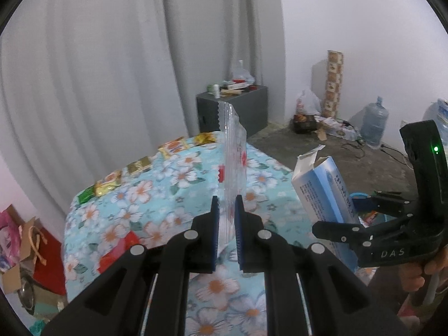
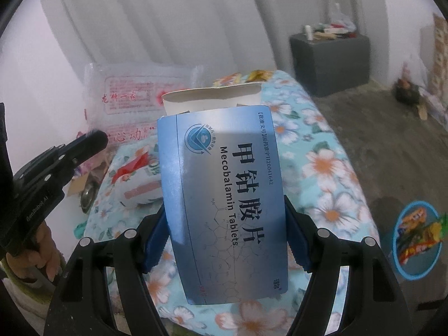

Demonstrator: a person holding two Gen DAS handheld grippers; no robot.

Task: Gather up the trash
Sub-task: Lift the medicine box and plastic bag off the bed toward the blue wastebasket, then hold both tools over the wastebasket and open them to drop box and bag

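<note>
I have both pieces of trash lifted above the table [image 1: 156,196], so I judge this the carry step. My left hand-held gripper [image 1: 226,212] is pinched nearly closed on a clear plastic wrapper [image 1: 233,151] that stands up on edge between the pads. My right hand-held gripper [image 2: 224,235] stands wide, clamped across a blue tablet box [image 2: 224,196] with its top flap open. Further off, on the floor to the right, sits a blue bin [image 2: 417,240] already holding wrappers. Next I would swing both loads over it before letting go. More sweet wrappers [image 1: 140,165] line the table's far edge.
</note>
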